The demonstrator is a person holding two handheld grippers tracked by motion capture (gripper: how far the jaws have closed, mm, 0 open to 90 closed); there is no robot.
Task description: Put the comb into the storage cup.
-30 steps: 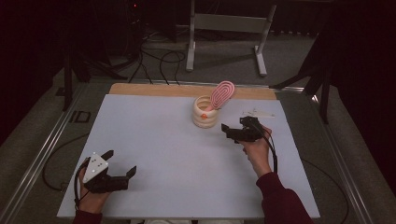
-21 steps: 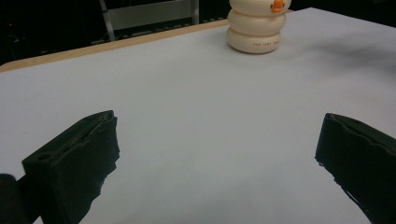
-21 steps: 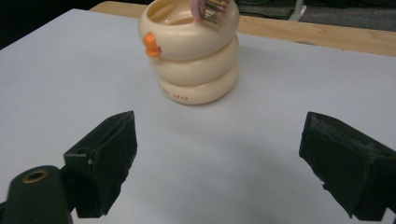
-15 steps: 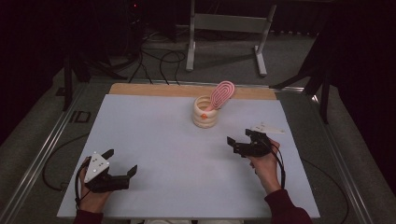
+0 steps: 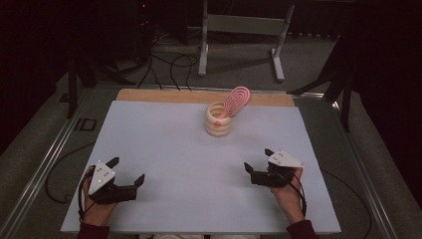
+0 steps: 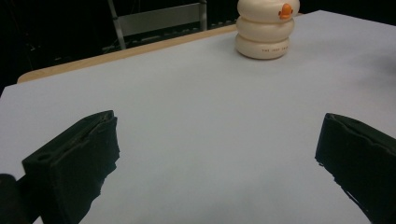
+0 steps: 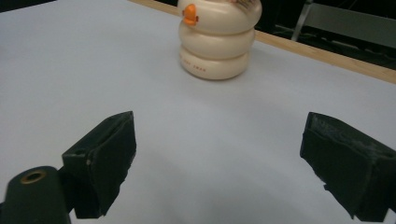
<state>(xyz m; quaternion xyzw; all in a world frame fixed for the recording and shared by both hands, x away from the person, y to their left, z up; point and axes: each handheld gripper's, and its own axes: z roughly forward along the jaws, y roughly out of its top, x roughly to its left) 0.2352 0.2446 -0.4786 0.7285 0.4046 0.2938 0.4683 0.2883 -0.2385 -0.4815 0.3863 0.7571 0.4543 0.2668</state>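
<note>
Both claws (image 5: 127, 172) (image 5: 258, 160) gape empty — pink spatula (image 5: 236, 101) leans up-right from holder (image 5: 219, 124).

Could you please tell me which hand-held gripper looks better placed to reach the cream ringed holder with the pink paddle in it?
Probably the right hand-held gripper: it lies nearer the cream ringed plastic holder with the pink oval paddle, jaws open. The left hand-held gripper, also open, sits at the near left corner, farther off.

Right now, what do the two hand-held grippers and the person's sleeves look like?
Both grippers are black, each with two blocky jaws. The left gripper and the right gripper each carry a grey three-cornered plate on top, dotted with small dark marks. A thin black cable loops from the left one; another trails beside the right hand. Dark red sleeve cuffs show at the bottom edge.
</note>
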